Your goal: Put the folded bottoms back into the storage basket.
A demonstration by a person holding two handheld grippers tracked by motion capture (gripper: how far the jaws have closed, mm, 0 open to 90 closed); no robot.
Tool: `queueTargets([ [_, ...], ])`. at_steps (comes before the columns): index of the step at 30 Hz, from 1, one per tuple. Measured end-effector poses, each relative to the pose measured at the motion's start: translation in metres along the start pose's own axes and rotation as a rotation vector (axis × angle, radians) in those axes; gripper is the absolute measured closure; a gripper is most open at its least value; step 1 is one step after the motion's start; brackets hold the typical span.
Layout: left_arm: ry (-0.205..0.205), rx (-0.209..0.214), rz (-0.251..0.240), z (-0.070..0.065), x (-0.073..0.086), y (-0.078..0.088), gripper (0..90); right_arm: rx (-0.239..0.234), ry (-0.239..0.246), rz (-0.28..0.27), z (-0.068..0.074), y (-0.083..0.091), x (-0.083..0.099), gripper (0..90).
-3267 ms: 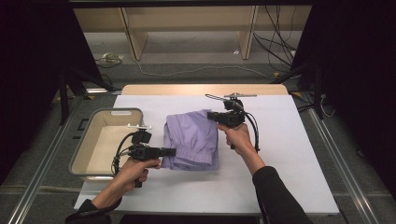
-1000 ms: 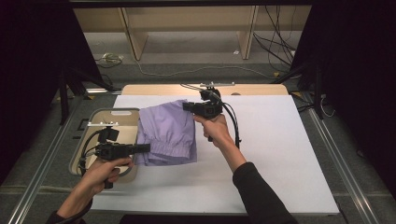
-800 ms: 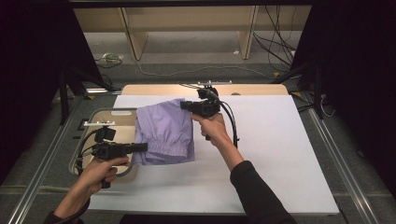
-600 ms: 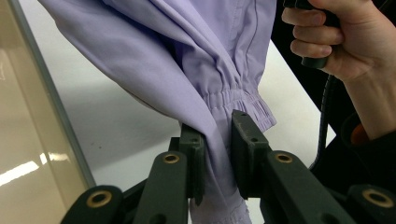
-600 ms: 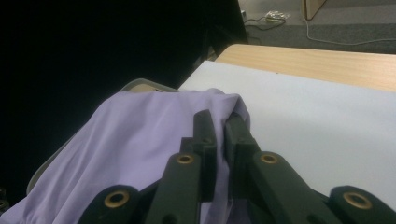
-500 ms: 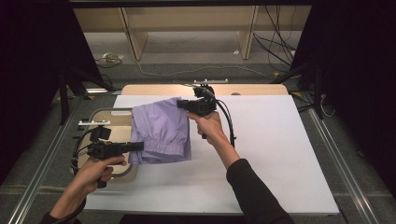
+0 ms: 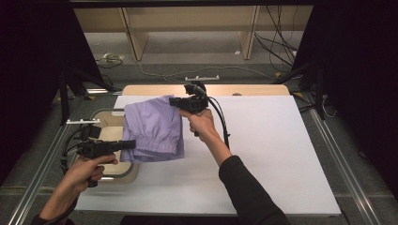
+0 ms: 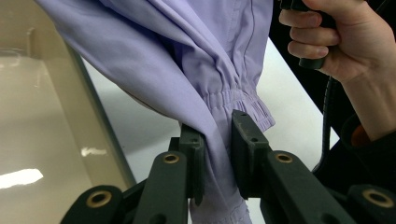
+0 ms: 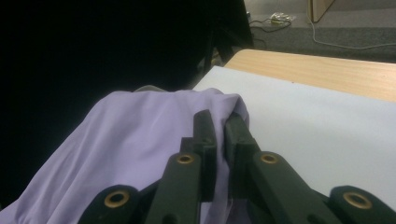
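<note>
White table (image 7: 263,154): one lilac garment (image 7: 155,129), two tongs.

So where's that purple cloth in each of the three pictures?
High view: the purple cloth hangs left of centre, over the tray's edge.
Left gripper view: it drapes from the top down between the black jaws.
Right gripper view: it spreads lower left, pinched at the jaws.
Shared landmark: the white tabletop.

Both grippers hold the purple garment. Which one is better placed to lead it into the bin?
Left, probably. The left gripper already hangs over the beige bin, shut on the purple garment; the right gripper holds the far edge over the table.
</note>
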State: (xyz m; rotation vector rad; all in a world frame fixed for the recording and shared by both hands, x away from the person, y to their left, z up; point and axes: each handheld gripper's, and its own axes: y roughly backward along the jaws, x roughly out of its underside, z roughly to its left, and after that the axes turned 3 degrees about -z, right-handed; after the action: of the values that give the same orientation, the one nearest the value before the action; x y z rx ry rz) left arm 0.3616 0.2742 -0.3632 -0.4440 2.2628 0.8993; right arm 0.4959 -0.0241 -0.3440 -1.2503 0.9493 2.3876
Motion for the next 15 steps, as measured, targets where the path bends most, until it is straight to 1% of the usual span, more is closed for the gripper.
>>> queueTargets([
  [5, 0.002, -0.012, -0.006, 0.004, -0.001, 0.005, 75.9, -0.002, 0.004, 0.000, 0.006, -0.009, -0.003, 85.8],
  [8, -0.004, -0.019, -0.010, 0.005, -0.002, 0.008, 75.9, -0.002, 0.007, -0.001, 0.008, -0.012, -0.004, 85.7],
  [15, -0.003, -0.029, -0.026, 0.010, -0.004, 0.018, 75.9, -0.010, 0.014, 0.000, 0.017, -0.017, -0.009, 85.7],
])
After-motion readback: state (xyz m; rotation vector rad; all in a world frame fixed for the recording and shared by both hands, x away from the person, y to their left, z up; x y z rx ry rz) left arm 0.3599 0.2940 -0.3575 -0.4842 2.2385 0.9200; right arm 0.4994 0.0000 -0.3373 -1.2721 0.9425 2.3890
